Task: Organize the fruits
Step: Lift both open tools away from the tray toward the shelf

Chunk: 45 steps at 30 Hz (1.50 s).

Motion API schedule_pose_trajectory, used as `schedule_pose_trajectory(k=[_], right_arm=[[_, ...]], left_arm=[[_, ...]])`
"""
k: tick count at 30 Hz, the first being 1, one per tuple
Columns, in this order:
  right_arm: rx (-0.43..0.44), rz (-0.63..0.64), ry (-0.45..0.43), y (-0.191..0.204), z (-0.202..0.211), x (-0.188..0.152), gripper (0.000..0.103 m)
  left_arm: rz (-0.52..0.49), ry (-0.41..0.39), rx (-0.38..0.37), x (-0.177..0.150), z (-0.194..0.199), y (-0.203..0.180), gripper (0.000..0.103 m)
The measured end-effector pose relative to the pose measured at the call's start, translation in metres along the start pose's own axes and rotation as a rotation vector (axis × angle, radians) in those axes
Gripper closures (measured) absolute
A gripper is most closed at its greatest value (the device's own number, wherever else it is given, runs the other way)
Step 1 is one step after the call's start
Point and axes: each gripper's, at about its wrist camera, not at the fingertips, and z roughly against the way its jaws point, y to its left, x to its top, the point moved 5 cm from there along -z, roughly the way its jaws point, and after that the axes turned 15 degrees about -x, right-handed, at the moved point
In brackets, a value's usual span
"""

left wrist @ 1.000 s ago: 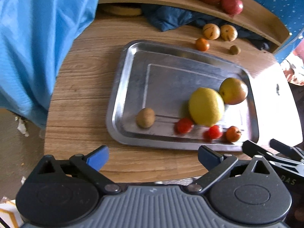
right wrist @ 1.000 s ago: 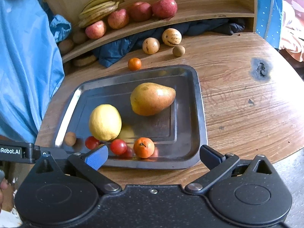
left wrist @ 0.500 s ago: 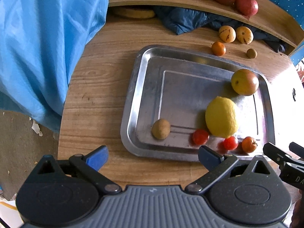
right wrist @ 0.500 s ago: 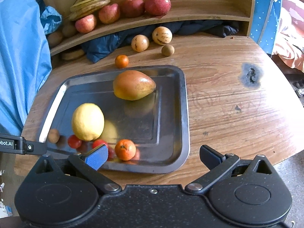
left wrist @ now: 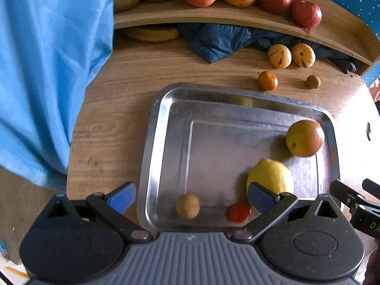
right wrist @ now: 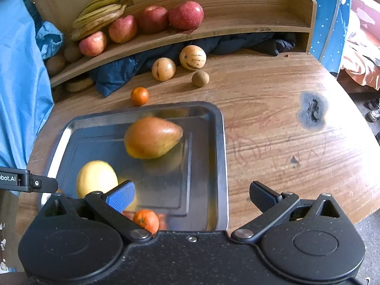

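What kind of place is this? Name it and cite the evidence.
Probably a lived-in home room, not a lab: a worn wooden table, a curved shelf stacked with apples and bananas, and shoes on the floor.

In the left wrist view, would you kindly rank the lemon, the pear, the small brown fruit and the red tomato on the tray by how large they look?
1. Lemon and pear: look about alike; the lemon is partly hidden behind a claw finger, so unranked.
2. Small brown fruit and red tomato: near equal, and the tomato is blurred.
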Motion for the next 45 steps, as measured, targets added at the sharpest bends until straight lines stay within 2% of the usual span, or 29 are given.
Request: schedule_pose_trajectory(k=[18,28,45], right_arm=[[-0.061,-0.09,0.018,-0.009,-0.035,0.037,0.001],[-0.128,-0.179,0.012,-0.016,-0.052,0.054,0.001],[-0.216,-0.267,-0.021,-0.025,-0.068,0.075,0.001]], left_arm=[[-0.091,0.024,-0.03,0.069,-0.036,-0.018,0.001],[-0.134,0.032,-0.07,0.105,-0.062,-0.03,0.001],[-0.224,0.053,-0.136,0.128,-0.097,-0.051,0.001]])
